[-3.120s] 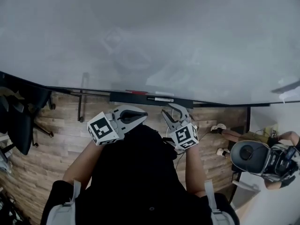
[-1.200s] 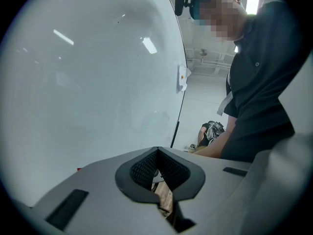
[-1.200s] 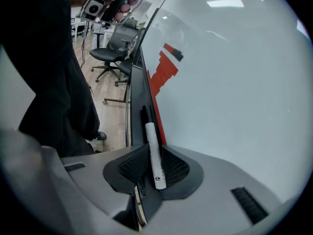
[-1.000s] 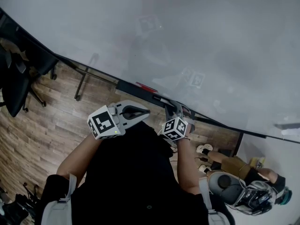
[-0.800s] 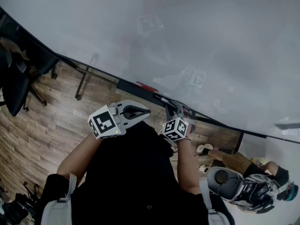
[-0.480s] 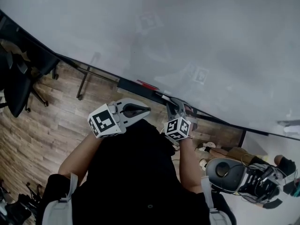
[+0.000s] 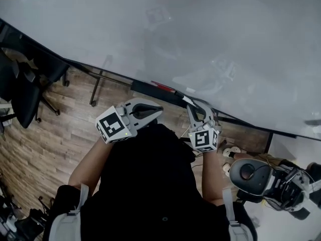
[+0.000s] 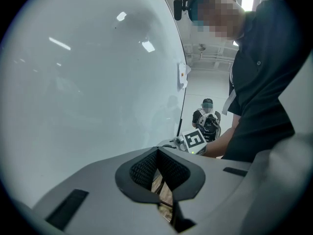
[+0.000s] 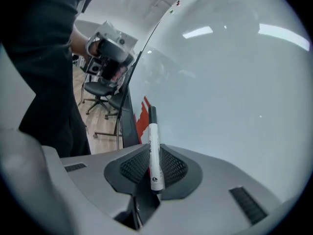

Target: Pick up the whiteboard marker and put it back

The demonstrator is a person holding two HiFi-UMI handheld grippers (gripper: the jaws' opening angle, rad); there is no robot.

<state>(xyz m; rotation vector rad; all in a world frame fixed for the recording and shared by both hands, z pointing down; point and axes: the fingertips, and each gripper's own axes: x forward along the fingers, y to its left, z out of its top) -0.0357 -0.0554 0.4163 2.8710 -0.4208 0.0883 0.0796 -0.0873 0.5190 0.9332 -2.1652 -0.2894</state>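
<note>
The whiteboard marker, a white barrel with a black cap, stands clamped between my right gripper's pads, cap pointing away along the whiteboard. These jaws have just been closing, with the marker between them. In the head view the right gripper holds the marker just above the right part of the black pen tray. My left gripper hovers level to the left of it, jaws shut and empty. In the left gripper view its fingertips meet beside the whiteboard.
A red marker lies on the tray. Black office chairs stand on the wooden floor at the left. Another person with equipment is at the lower right. The whiteboard fills the space ahead.
My right gripper has risen from the tray with the marker in its jaws. The left gripper has barely moved. The head view has shifted a little.
</note>
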